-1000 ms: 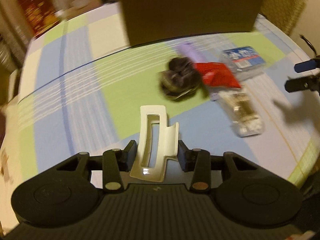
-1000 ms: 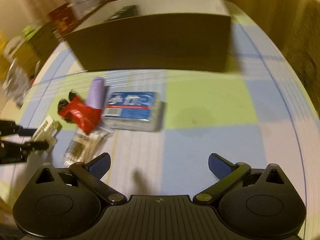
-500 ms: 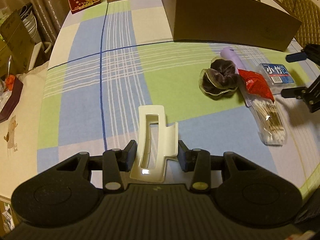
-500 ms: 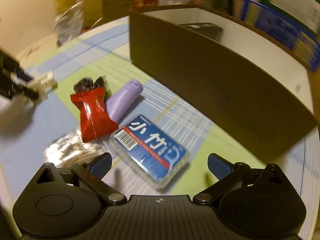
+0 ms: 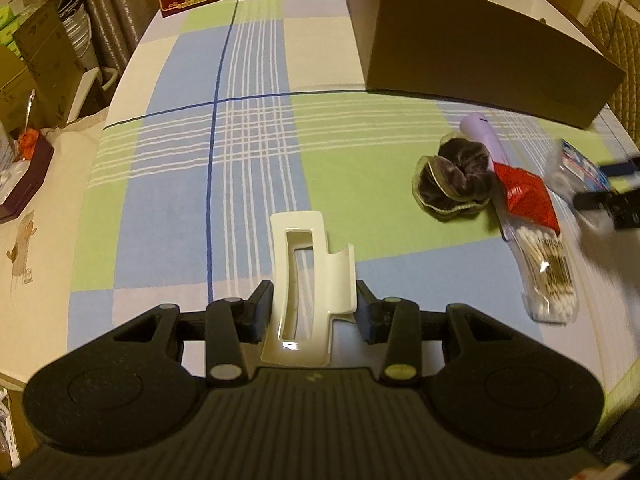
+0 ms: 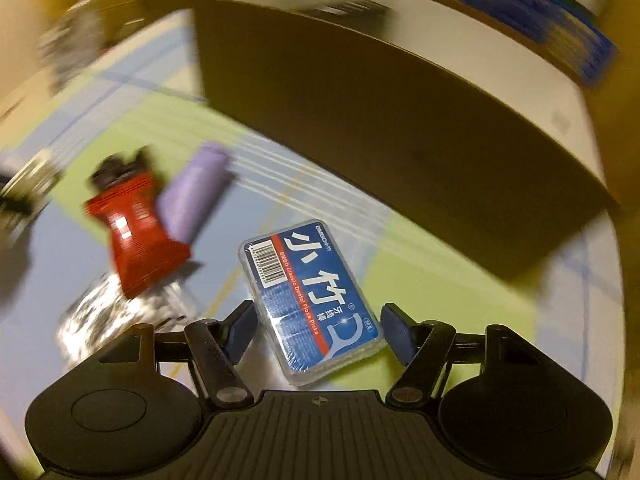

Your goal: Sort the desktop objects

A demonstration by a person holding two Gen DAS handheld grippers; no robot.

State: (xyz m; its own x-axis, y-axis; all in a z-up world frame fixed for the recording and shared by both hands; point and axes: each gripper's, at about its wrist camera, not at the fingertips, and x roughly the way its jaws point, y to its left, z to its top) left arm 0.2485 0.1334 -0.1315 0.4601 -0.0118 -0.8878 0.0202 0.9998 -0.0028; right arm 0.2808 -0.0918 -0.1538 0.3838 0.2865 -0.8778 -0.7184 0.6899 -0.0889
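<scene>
Glossy cream plastic hair claw [image 5: 310, 276], rectangular, clamped in left hand-held gripper [image 5: 312, 312].

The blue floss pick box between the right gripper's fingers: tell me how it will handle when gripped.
The floss pick box looks like rigid clear plastic, so probably stiff and light. Its glossy sides may slip. Lying flat, it shouldn't roll.

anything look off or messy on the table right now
Nothing spilled or damaged. The loose items do lie in a jumble: the red packet lies across the cotton swab bag, with the purple tube tight against the dark scrunchie. The floss pick box sits askew between the open right gripper.
</scene>
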